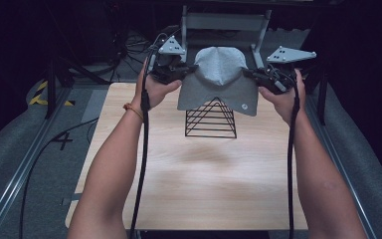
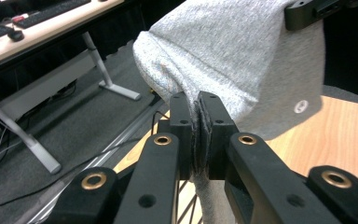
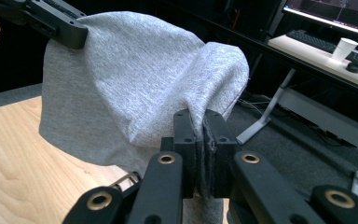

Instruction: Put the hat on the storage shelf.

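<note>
I hold a grey cloth (image 1: 219, 79) stretched above the tabletop (image 1: 199, 174), over a black wire stand (image 1: 211, 119). My left gripper (image 1: 189, 69) and right gripper (image 1: 248, 73) each pinch 1 edge of it.

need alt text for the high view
Two hand-held grippers, left gripper and right gripper, hold a grey knit fabric cap stretched over a black wire pyramid rack on a light wooden table.

Pale wooden table (image 1: 199, 189), a black wire pyramid rack (image 1: 211, 119) standing near its far edge.
</note>
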A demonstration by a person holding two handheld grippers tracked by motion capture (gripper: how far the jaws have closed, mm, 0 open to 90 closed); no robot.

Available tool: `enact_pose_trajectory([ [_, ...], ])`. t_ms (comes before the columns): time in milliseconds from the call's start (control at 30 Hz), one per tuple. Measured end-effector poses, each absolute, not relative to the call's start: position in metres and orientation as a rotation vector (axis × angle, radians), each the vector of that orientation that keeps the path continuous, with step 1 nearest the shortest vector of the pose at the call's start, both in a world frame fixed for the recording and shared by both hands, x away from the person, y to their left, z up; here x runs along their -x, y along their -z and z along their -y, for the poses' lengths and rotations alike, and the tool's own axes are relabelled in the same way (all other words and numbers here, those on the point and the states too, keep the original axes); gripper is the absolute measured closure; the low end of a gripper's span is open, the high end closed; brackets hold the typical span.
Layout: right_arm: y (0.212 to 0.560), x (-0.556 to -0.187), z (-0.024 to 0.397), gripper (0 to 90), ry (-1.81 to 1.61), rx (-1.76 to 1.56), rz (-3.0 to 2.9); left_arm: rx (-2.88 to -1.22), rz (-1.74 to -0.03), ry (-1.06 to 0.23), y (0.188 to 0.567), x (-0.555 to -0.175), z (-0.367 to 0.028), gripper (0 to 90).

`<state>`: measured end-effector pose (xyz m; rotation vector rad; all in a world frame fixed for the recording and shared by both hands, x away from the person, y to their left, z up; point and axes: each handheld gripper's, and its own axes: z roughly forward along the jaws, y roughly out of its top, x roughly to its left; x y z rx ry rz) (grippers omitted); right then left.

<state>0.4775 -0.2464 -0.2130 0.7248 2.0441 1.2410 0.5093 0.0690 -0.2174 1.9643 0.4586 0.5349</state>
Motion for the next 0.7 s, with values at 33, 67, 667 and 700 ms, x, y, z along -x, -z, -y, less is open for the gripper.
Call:
enact_pose_trajectory([
  [33, 0.212, -0.475, 0.246, 85.3, -1.24, -0.718, -2.046, -1.958, -0.457, -0.542, 0.216, -0.506, -0.07, 85.2],
  [67, 0.211, -0.472, 0.246, 85.3, -1.245, -0.711, -2.044, -1.95, -0.453, -0.543, 0.216, -0.503, -0.071, 85.2],
  [667, 0.231, -0.469, 0.248, 85.3, -1.237, -0.723, -2.074, -1.994, -0.465, -0.533, 0.241, -0.503, -0.068, 85.1],
  [700, 0.233, -0.47, 0.249, 85.3, -1.237, -0.728, -2.076, -2.0, -0.469, -0.53, 0.243, -0.504, -0.068, 85.2],
])
